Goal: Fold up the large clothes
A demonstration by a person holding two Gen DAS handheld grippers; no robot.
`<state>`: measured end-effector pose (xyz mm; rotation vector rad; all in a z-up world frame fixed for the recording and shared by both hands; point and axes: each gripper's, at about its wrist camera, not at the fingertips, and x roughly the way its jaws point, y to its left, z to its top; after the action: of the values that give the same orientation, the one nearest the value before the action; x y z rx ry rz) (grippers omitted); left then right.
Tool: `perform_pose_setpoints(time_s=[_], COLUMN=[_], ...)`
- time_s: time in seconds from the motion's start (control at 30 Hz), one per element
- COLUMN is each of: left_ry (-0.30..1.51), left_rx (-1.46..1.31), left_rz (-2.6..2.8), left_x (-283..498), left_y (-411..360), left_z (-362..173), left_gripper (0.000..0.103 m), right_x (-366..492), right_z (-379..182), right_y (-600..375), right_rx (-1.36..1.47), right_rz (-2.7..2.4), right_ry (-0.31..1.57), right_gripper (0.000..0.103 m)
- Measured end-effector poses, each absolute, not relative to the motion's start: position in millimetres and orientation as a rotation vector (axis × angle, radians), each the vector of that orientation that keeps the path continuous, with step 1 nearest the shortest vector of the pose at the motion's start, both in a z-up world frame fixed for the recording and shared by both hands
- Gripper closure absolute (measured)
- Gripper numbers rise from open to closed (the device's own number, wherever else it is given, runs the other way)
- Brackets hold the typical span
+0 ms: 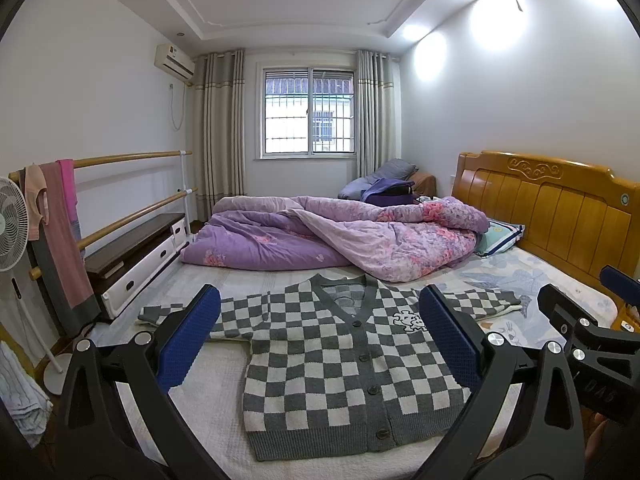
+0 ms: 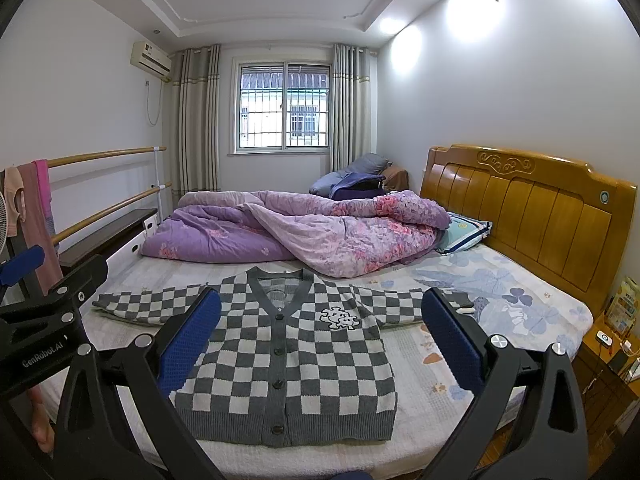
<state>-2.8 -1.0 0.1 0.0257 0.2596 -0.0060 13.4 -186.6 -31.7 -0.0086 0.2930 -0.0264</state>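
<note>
A grey and white checkered cardigan [image 1: 344, 364] lies flat on the bed, buttoned, front up, sleeves spread to both sides; it also shows in the right wrist view [image 2: 288, 360]. My left gripper [image 1: 320, 336] is open and empty, held above the cardigan's near part. My right gripper [image 2: 320, 336] is open and empty, held above the cardigan's near hem and right side. The right gripper's body shows at the right edge of the left wrist view [image 1: 580, 332], and the left gripper's body at the left edge of the right wrist view [image 2: 48, 312].
A rumpled purple floral quilt [image 1: 340, 236] lies across the bed behind the cardigan. A wooden headboard [image 1: 552, 208] stands at the right with a pillow [image 1: 500, 236]. A fan [image 1: 10, 236], hanging clothes on rails [image 1: 60, 232] and a low cabinet [image 1: 136, 256] stand left. A nightstand [image 2: 612, 356] stands right.
</note>
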Motion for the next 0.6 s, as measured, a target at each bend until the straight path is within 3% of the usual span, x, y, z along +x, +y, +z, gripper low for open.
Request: perform_pose_setpoints(time_s=[0.6], left_ry=[0.261], left_rx=[0.021], left_rz=[-0.008], left_x=[1], left_y=[-11], left_z=[-2], left_gripper=[0.004], right_x=[11], right_z=[-21], right_y=[-188], right_rx=[-0.010], right_rz=[-0.031], right_ry=[0.283], right_gripper=[0.007])
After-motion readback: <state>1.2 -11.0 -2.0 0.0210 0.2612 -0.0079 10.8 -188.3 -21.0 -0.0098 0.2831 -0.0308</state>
